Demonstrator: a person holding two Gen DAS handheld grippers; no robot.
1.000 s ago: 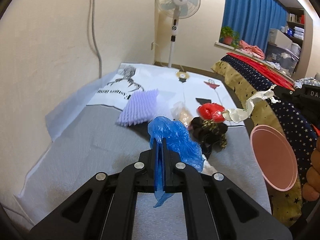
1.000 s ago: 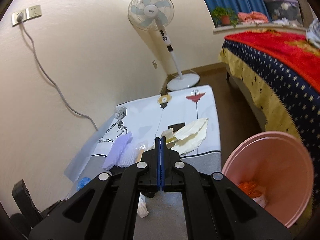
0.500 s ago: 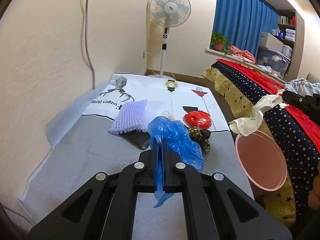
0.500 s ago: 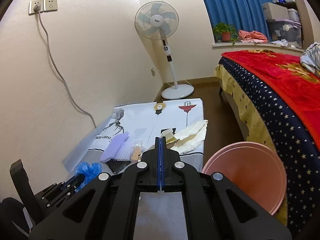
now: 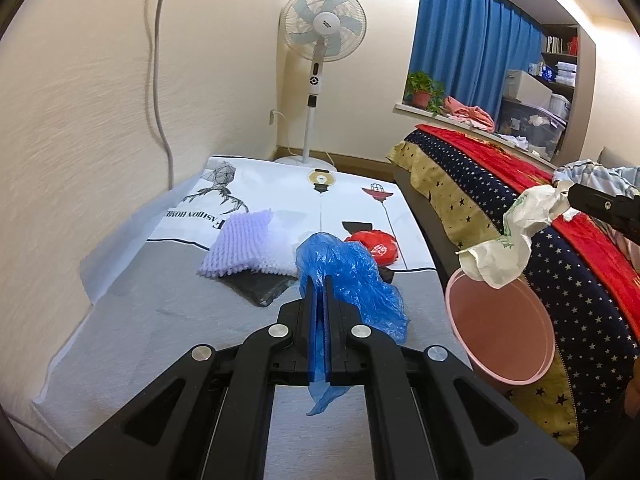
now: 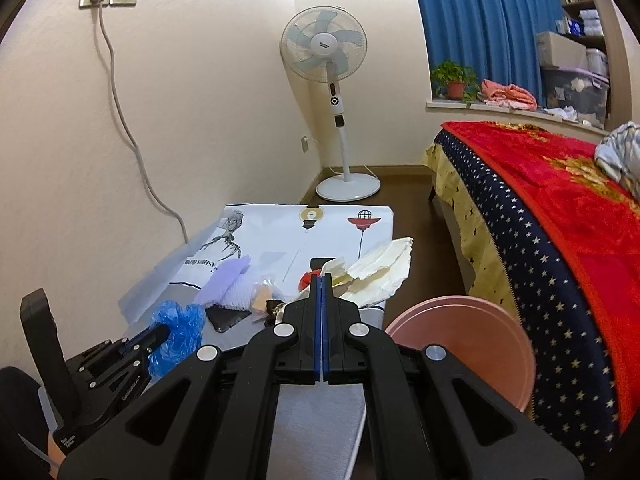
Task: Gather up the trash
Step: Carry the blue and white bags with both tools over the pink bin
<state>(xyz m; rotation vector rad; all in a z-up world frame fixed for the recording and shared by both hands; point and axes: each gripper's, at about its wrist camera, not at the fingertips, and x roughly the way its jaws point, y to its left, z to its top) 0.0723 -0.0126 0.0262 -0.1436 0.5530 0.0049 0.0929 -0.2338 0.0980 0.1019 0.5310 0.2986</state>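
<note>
1. On the near half of the counter, my left claw is pressed together on a crumpled blue plastic bag; a strip of the bag hangs out below the pads.
2. In the right wrist view the same bag shows at the left, bunched at the tip of that left claw.
3. My right claw is pinching a crumpled white paper wrapper. In the left wrist view the wrapper dangles from the claw tip at the far right, above the rim of the pink bin.
4. The pink bin stands to the right of the counter, beside the bed with its red and star-patterned cover.
5. Left on the counter, beyond my left claw: a lilac foam net lying just beside a white foam net, a dark flat piece partly under them, and a red wrapper to the right behind the blue bag.
6. The right wrist view also shows a small clear packet with something tan inside, near the lilac net.
7. Far off, a standing fan is by the wall, a blue curtain to its right.
</note>
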